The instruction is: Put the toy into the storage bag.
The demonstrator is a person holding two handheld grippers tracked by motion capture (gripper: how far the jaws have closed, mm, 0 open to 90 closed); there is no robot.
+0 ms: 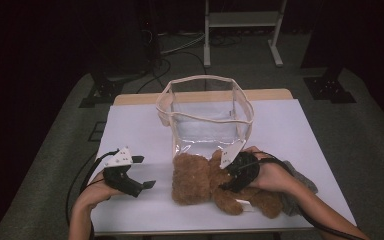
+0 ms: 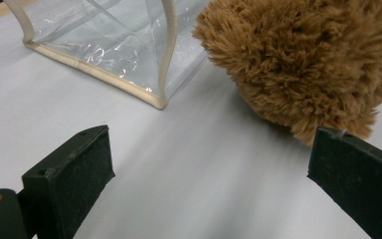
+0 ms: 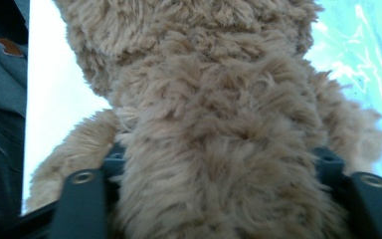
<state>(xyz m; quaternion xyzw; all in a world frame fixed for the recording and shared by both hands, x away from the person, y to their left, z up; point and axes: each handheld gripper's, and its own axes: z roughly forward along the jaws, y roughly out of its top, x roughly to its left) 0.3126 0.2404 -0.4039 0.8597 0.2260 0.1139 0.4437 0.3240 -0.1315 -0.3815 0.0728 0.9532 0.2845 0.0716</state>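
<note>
While the right claw [image 1: 228,176] grips the teddy bear [image 1: 200,177], the bag's rim [image 1: 206,78] gapes.

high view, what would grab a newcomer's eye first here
A fluffy brown teddy bear lies at the near middle of the white table, with the right hand-held gripper closed around its body. Just behind it stands an open clear plastic bag with cream trim. The left hand-held gripper hangs open left of the bear.
</note>
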